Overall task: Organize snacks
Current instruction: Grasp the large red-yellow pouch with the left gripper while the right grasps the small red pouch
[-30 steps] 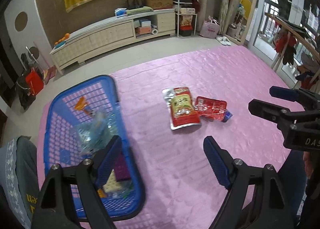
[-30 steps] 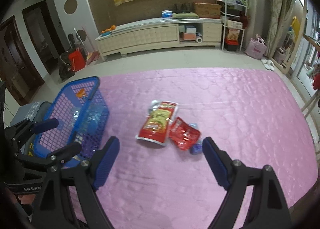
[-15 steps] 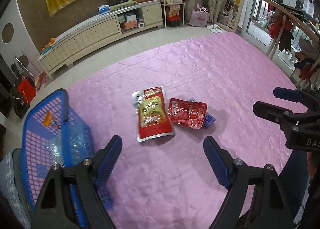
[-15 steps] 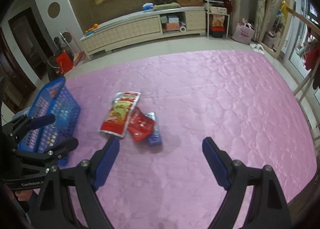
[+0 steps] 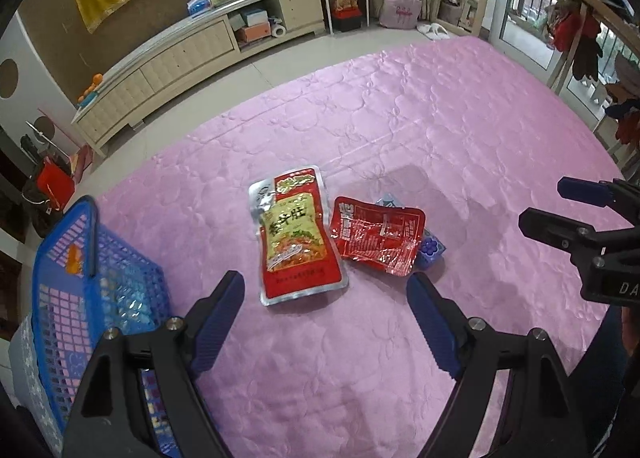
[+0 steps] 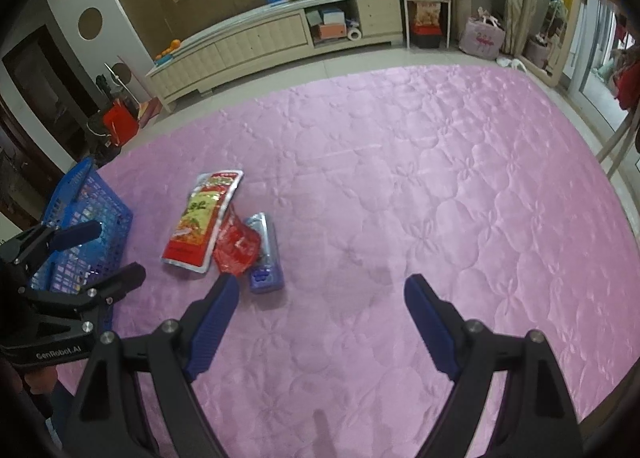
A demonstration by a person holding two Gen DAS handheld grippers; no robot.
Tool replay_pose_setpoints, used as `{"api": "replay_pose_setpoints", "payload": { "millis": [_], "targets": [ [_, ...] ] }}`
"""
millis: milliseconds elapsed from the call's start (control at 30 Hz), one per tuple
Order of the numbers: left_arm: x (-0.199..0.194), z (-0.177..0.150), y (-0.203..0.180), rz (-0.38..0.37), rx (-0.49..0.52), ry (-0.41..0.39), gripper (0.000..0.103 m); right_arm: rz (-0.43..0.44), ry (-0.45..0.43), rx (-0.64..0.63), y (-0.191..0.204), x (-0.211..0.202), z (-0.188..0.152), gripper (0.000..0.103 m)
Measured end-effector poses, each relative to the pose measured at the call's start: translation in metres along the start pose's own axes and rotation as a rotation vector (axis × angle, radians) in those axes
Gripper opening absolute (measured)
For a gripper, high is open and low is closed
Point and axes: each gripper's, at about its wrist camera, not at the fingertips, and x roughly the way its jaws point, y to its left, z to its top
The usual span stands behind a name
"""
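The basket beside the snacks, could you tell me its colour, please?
Blue, best seen in the left wrist view.

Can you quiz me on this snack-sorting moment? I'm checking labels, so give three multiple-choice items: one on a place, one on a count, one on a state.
1. Where is the blue basket relative to the snack packets?
A. to their left, at the edge of the pink quilt
B. to their right
C. on top of them

2. How many packets lie loose on the quilt?
A. one
B. three
C. five

3. How do the jaws of the left gripper stand?
A. shut on a packet
B. shut on nothing
C. open, holding nothing

Answers:
1 A: in the left wrist view the basket sits left of the pile.
2 B: the large red and yellow pouch, the small red packet and the blue packet partly under it.
3 C: the jaws are spread wide above the quilt, as are those of the right gripper.
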Motion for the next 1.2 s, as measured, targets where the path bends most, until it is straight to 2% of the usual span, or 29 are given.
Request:
{"api": "replay_pose_setpoints", "payload": {
  "millis": [167,400,533,700,833,900,967,1000,1100,1200],
  "targets": [
    [0.026,0.012,-0.003,0.033,0.011,0.050,0.082,-0.012,0.026,0.000,-0.008,0.014,0.003,0.088],
    [0.066,0.029,0.015,0.059,-0.041,0.119,0.082,0.005,0.053,0.003,-0.014,0.036,0.006,0.088],
    [0.087,0.041,0.031,0.042,-0.100,0.145,0.082,0.019,0.059,0.013,-0.014,0.045,0.009,0.088],
    [0.128,0.046,0.045,0.038,-0.123,0.233,0.082,0.038,0.057,0.012,-0.010,0.048,0.011,0.088],
    [0.132,0.045,0.051,0.002,-0.149,0.213,0.081,0.035,0.056,0.011,-0.011,0.050,0.012,0.088],
    [0.130,0.044,0.054,-0.047,-0.167,0.203,0.058,0.036,0.061,0.021,-0.012,0.052,0.013,0.088],
    [0.126,0.042,0.050,-0.029,-0.118,0.196,0.050,0.049,0.064,0.025,-0.013,0.053,0.014,0.088],
    [0.123,0.042,0.047,-0.024,-0.088,0.194,0.042,0.054,0.065,0.021,-0.011,0.053,0.014,0.088],
    [0.114,0.039,0.045,0.011,-0.082,0.182,0.034,0.072,0.059,-0.019,-0.002,0.052,0.015,0.088],
    [0.096,0.035,0.043,-0.006,-0.096,0.149,0.033,0.078,0.050,-0.075,0.008,0.050,0.016,0.088]
  ]
}}
